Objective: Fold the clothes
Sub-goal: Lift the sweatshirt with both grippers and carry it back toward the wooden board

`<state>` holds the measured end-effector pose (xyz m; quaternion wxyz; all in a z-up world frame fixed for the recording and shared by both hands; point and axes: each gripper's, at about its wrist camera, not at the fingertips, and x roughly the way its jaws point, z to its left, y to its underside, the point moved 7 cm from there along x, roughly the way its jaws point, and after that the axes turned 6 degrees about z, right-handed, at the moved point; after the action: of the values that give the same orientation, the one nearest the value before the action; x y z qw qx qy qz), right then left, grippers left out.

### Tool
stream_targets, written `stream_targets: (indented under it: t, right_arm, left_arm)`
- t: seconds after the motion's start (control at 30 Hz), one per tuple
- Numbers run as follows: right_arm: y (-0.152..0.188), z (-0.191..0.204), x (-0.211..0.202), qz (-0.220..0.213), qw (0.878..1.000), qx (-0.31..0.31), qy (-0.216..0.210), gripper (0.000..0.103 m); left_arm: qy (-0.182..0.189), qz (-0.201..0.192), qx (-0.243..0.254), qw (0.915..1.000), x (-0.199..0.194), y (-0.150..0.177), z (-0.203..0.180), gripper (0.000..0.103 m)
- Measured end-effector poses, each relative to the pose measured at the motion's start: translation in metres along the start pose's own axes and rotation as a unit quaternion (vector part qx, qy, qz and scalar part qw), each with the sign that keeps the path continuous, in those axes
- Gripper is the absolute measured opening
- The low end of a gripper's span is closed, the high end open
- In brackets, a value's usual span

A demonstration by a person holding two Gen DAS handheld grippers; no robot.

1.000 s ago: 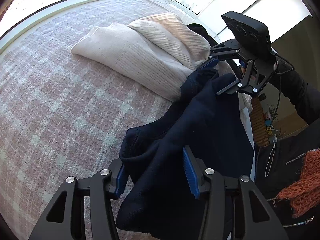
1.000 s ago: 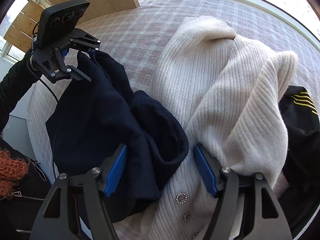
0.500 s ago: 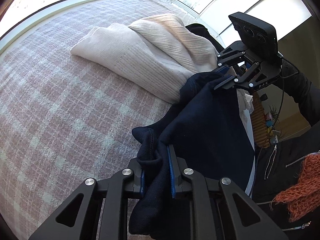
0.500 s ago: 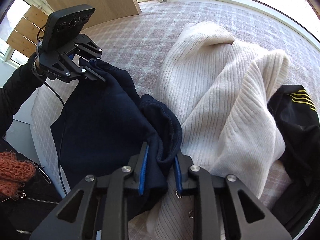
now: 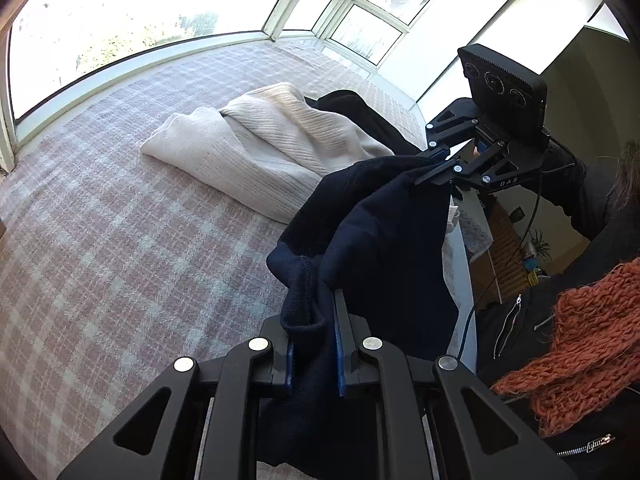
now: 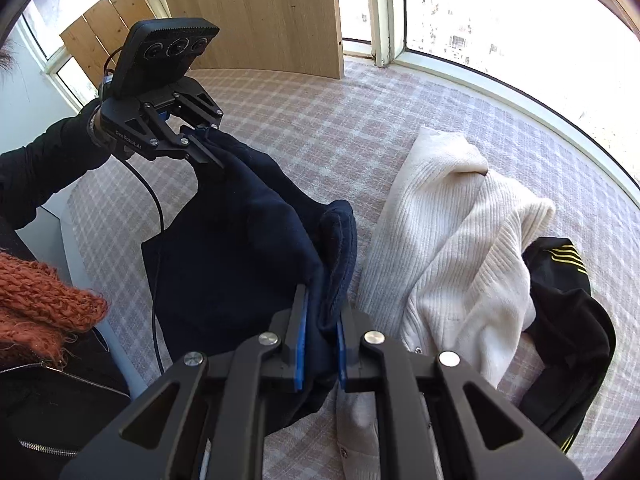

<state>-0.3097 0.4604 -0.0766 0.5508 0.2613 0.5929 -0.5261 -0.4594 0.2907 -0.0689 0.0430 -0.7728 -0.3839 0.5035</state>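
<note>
The dark navy garment (image 5: 384,240) is a soft, matt cloth with a faintly fuzzy nap. The cream cardigan (image 6: 452,240) is a ribbed knit, matt and thick. The bedcover (image 5: 120,240) is woven checked cloth with a rough, nubbly texture. Both grippers are matt black plastic with shiny metal rivets and blue rubbery pads (image 6: 301,344). The orange scarf (image 5: 580,352) is a coarse, hairy knit. The board (image 6: 256,12) looks like pale, smooth wood.

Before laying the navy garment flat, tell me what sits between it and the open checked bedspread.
Nothing visible: the navy garment hangs from both grippers over bare checked bedspread. The cream ribbed cardigan lies beside it, a black garment beyond.
</note>
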Motion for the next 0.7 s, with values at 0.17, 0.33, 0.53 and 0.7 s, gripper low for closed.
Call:
stream_targets:
  t: [0.17, 0.33, 0.53, 0.7]
  right_arm:
    - [-0.023, 0.051, -0.035, -0.021, 0.999, -0.050, 0.002, 0.011]
    - [-0.057, 0.116, -0.061, -0.042, 0.992, -0.118, -0.006, 0.011]
    - [-0.109, 0.194, -0.049, -0.048, 0.983, -0.178, -0.028, 0.011]
    - [-0.179, 0.232, -0.010, -0.048, 0.979, -0.193, -0.053, 0.011]
  left_arm:
    - [-0.033, -0.050, -0.022, 0.9980, -0.062, 0.025, -0.024, 0.013]
    - [-0.084, -0.106, -0.048, 0.9897, -0.129, 0.066, -0.048, 0.013]
    - [-0.143, -0.125, -0.097, 0.9769, -0.190, 0.136, -0.055, 0.010]
    - [-0.173, -0.135, -0.157, 0.9629, -0.246, 0.193, -0.012, 0.006]
